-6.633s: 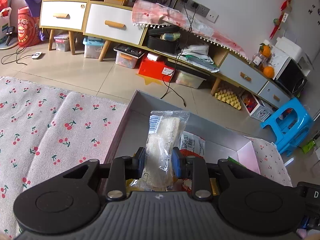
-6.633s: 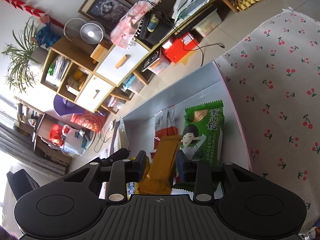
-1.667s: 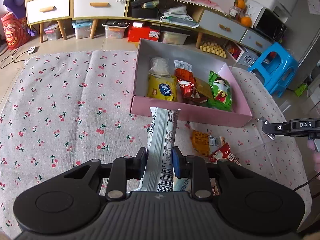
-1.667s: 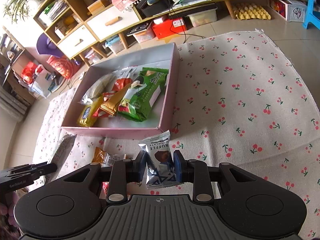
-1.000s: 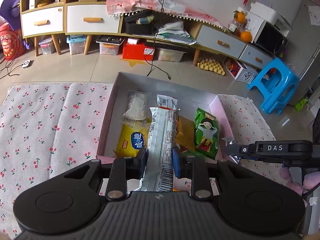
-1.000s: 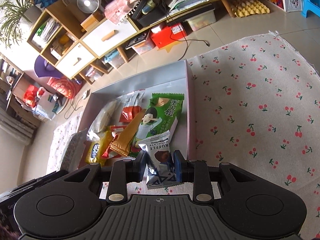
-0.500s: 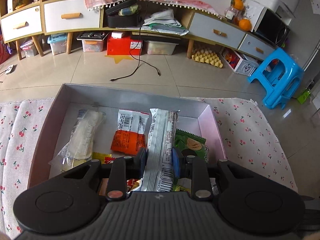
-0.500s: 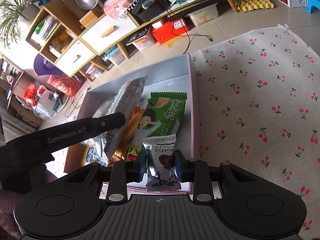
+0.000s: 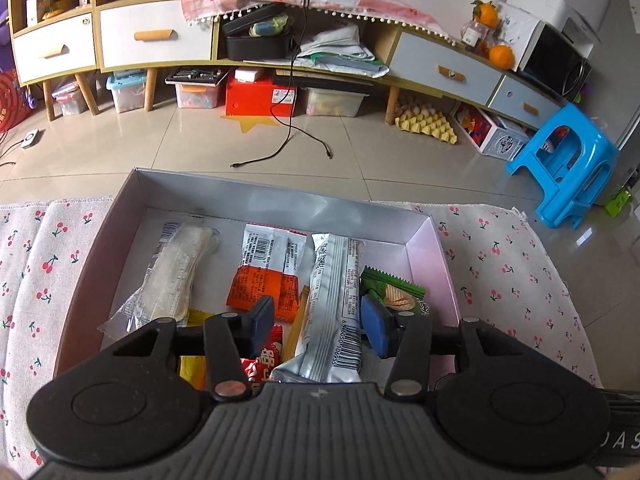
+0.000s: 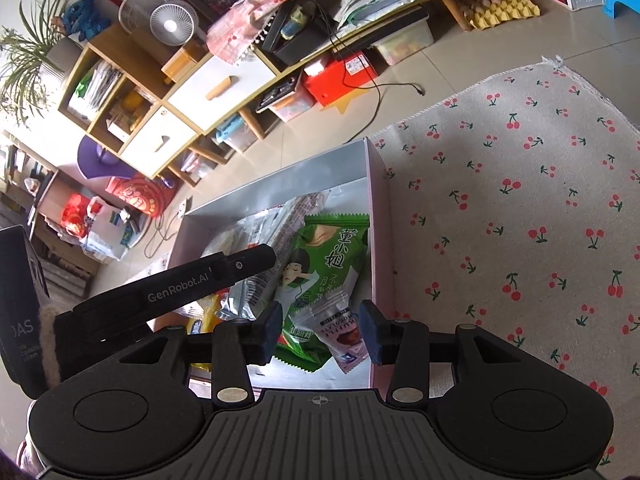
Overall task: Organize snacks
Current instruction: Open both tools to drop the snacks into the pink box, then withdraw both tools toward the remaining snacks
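Hovering: both grippers above the pink box, which sits on the cherry-print cloth.
Clear pack: long clear packet with a pale bar inside, lying at the left end of the box floor.
Orange pack: orange-and-white packet in the middle of the box, flat, barcode side up.
Left gripper: left gripper jaws apart and just been opening; pads stand clear on either side of the silver wrapper.
Silver wrapper: long silver packet, barcode up, lying in the box on top of other snacks, its near end between the left jaws, not clamped.
Green bag: green chip bag just right of the silver wrapper, against the right wall of the box.
Right gripper: right gripper jaws parted and just been opening; small silver chocolate pack sits tilted between them, no pad pressing it.
Chocolate pack: resting on the near end of the green bag, in the box's near right corner.
Cloth right of box: bare cherry print in the right wrist view.
Background: cabinet with drawers across the tiled floor, blue stool at right.
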Motion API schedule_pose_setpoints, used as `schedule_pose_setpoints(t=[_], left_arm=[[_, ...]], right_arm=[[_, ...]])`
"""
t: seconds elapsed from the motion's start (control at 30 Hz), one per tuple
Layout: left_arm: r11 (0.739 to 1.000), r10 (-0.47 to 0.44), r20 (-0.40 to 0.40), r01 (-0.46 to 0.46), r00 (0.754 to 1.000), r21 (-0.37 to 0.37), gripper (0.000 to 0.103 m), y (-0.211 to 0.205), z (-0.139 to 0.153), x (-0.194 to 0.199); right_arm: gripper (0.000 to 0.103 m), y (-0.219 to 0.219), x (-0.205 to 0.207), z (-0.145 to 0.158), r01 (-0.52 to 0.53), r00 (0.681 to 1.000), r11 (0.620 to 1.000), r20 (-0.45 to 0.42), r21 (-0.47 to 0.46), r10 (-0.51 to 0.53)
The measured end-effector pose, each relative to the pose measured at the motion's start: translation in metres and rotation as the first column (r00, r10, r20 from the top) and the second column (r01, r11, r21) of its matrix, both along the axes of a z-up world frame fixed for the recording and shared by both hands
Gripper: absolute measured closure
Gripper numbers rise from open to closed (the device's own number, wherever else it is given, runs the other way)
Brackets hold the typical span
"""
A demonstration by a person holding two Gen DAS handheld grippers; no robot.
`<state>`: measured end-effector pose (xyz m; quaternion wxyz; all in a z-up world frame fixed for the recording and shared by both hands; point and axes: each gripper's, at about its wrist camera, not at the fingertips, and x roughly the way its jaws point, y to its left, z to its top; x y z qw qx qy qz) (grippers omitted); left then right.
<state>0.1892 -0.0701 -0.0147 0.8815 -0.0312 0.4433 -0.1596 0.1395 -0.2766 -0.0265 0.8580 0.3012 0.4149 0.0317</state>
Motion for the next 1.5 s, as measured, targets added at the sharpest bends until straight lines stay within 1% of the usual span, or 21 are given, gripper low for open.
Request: schedule_pose_setpoints(t=[0.13, 0.3, 0.37, 0.4, 0.53, 0.6, 0.67, 0.77, 1.0, 1.1, 1.17, 1.27, 1.4, 1.5], left_arm=[[1.0, -0.007, 0.02, 0.007, 1.0, 0.01, 0.048, 0.003, 0.01, -0.008], [0.999, -0.018, 0.038, 0.017, 0.999, 0.032, 0.042, 0.011, 0.016, -0.021], [0.999, -0.014, 0.039, 0.013, 0.999, 0.039, 0.04, 0.015, 0.017, -0.026], [0.999, -0.013, 0.039, 0.012, 0.999, 0.04, 0.039, 0.017, 0.018, -0.029], [0.999, -0.01, 0.046, 0.008, 0.999, 0.049, 0.032, 0.025, 0.021, -0.043], [0.998, -0.018, 0.057, 0.014, 0.998, 0.059, 0.027, 0.029, 0.022, -0.052], [0.997, -0.027, 0.064, 0.023, 0.998, 0.068, 0.024, 0.032, 0.023, -0.062], [0.997, -0.033, 0.066, 0.028, 0.997, 0.077, 0.02, 0.038, 0.023, -0.072], [0.997, -0.038, 0.052, 0.034, 0.998, 0.073, 0.009, 0.055, 0.019, -0.096], [0.997, -0.027, 0.052, 0.023, 0.998, 0.078, 0.005, 0.062, 0.014, -0.106], [0.997, -0.022, 0.048, 0.018, 0.999, 0.071, 0.005, 0.067, 0.01, -0.11], [0.999, -0.008, 0.055, 0.005, 0.998, 0.052, 0.004, 0.077, 0.005, -0.117], [0.996, -0.033, 0.068, 0.027, 0.997, 0.081, 0.002, 0.081, 0.004, -0.124], [0.99, -0.065, 0.085, 0.053, 0.994, 0.132, 0.001, 0.084, -0.003, -0.131]], right_arm=[[0.045, 0.004, -0.004, 0.006, 0.001, 1.0, 0.999, 0.007, -0.037, 0.0], [0.042, 0.006, -0.013, 0.012, -0.014, 1.0, 0.998, 0.015, -0.061, 0.015], [0.036, 0.006, -0.018, 0.015, -0.016, 1.0, 0.997, 0.022, -0.078, 0.017], [0.036, 0.007, -0.02, 0.016, -0.017, 1.0, 0.996, 0.024, -0.085, 0.019], [0.035, 0.012, -0.031, 0.02, -0.03, 0.999, 0.994, 0.026, -0.108, 0.033], [0.032, 0.015, -0.037, 0.022, -0.039, 0.999, 0.992, 0.027, -0.12, 0.042], [0.026, 0.019, -0.044, 0.025, -0.046, 0.998, 0.989, 0.033, -0.14, 0.051], [0.024, 0.024, -0.052, 0.029, -0.058, 0.997, 0.985, 0.042, -0.162, 0.065], [0.024, 0.035, -0.067, 0.034, -0.094, 0.993, 0.972, 0.047, -0.215, 0.107], [0.021, 0.042, -0.073, 0.035, -0.124, 0.989, 0.963, 0.05, -0.239, 0.14], [0.015, 0.047, -0.078, 0.034, -0.147, 0.984, 0.956, 0.059, -0.253, 0.167], [0.015, 0.056, -0.085, 0.033, -0.189, 0.974, 0.939, 0.064, -0.286, 0.216], [0.015, 0.069, -0.095, 0.027, -0.235, 0.96, 0.91, 0.068, -0.342, 0.273], [0.014, 0.078, -0.103, 0.02, -0.262, 0.95, 0.887, 0.061, -0.381, 0.307]])
